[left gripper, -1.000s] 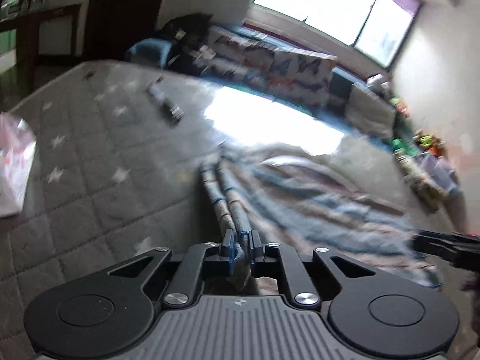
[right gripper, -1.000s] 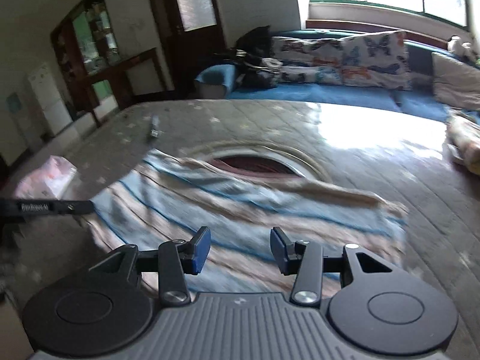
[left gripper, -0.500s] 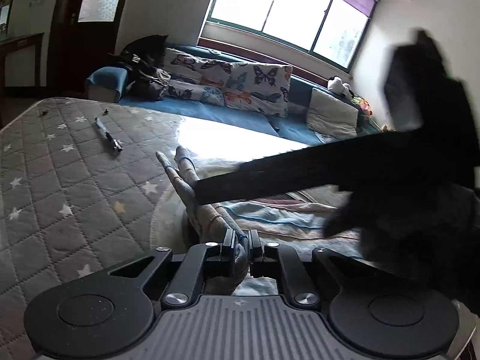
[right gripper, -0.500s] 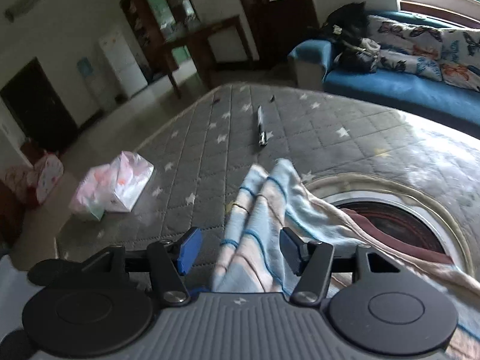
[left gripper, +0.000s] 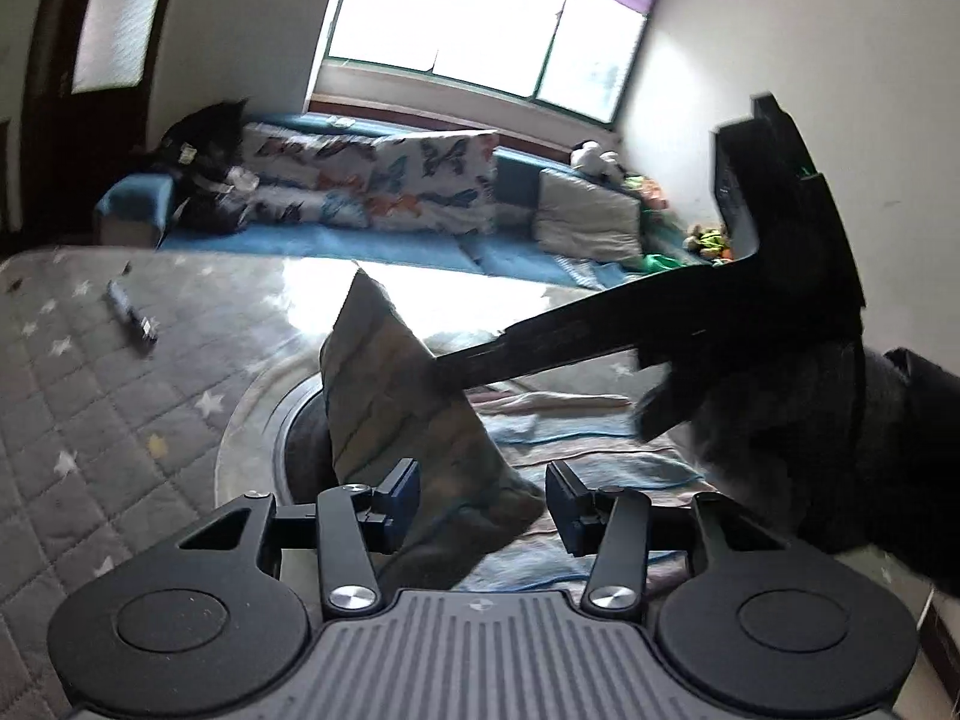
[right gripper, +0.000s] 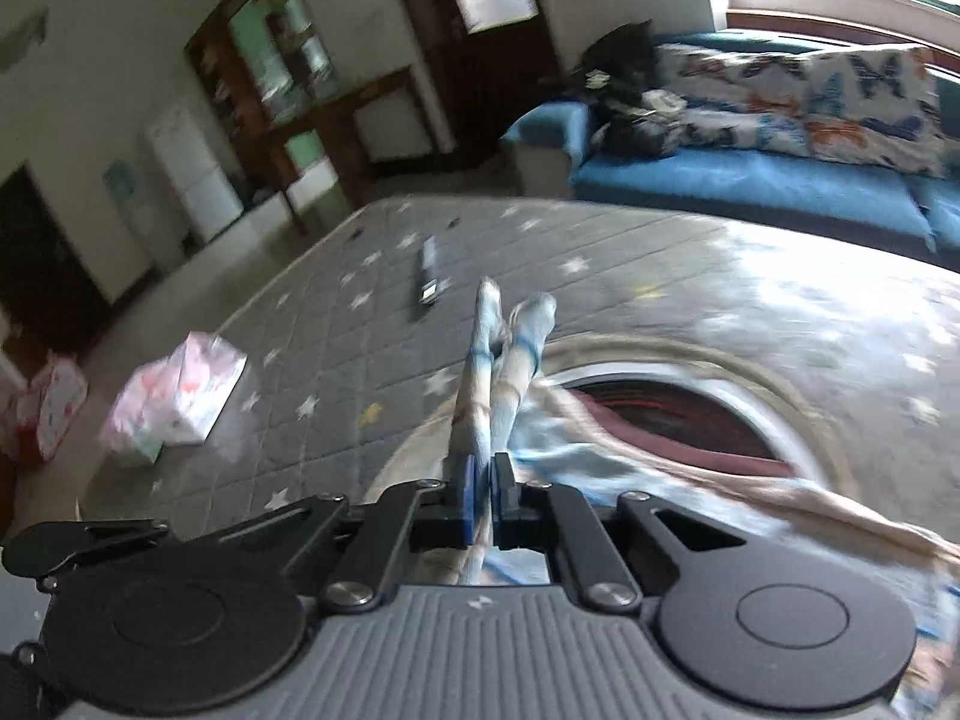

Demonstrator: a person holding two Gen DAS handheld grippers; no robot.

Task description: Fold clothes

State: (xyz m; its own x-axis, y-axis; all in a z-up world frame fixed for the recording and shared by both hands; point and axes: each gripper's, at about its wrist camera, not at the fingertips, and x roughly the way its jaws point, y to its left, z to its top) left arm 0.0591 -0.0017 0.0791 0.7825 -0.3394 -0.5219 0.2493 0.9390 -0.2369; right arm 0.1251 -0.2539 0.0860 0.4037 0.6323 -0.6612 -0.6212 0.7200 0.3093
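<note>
A blue, white and tan striped garment (left gripper: 396, 396) lies on the grey star-quilted mattress (left gripper: 90, 396). My left gripper (left gripper: 483, 501) is open, and a lifted corner of the garment stands between its fingers, loose. My right gripper (right gripper: 485, 495) is shut on that same bunched corner of the striped garment (right gripper: 498, 372) and holds it up off the mattress. In the left wrist view the right gripper's dark body (left gripper: 690, 336) reaches in from the right and pinches the raised cloth. The rest of the garment (right gripper: 690, 480) trails off to the right.
A dark remote-like object (left gripper: 132, 321) lies on the mattress (right gripper: 336, 360) to the left; it also shows in the right wrist view (right gripper: 429, 279). A pink and white plastic bag (right gripper: 174, 399) sits near the mattress's left edge. A blue sofa with butterfly cushions (left gripper: 384, 192) stands behind.
My left gripper has opened and let go of the garment corner. My right gripper has shut on that corner and now holds it raised.
</note>
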